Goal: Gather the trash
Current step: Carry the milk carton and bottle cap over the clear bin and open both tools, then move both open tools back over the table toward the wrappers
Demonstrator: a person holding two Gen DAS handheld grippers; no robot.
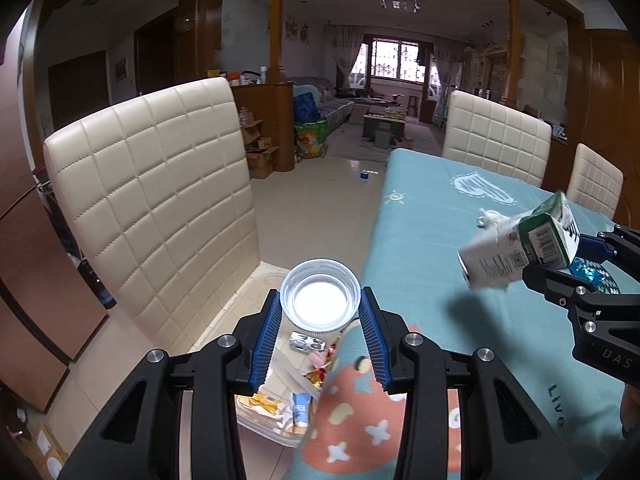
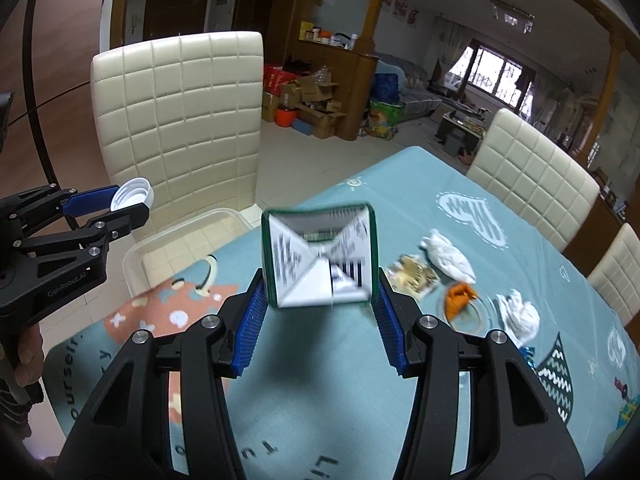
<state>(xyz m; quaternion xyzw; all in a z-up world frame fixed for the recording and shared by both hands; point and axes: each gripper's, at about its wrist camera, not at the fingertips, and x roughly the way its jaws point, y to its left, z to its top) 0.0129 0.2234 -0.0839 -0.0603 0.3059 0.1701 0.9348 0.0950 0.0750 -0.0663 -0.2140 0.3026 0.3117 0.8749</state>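
Note:
My left gripper (image 1: 320, 308) is shut on a white plastic bottle cap (image 1: 320, 297), held past the table's left edge above a clear plastic bin (image 1: 264, 428) that holds wrappers and scraps; the cap also shows in the right wrist view (image 2: 132, 195). My right gripper (image 2: 320, 300) is shut on a green and white milk carton (image 2: 320, 256), held above the teal tablecloth (image 2: 320, 380). The carton also shows in the left wrist view (image 1: 520, 248). On the table lie crumpled white tissues (image 2: 448, 256), an orange peel (image 2: 460, 298), a gold wrapper (image 2: 412, 276) and another tissue (image 2: 518, 314).
A cream quilted chair (image 1: 156, 208) stands just beyond the bin on the left. Two more cream chairs (image 2: 532, 176) line the table's far side. The clear bin's rim (image 2: 180, 232) sits by the table's left edge. Cardboard boxes (image 2: 312, 100) stand on the floor farther off.

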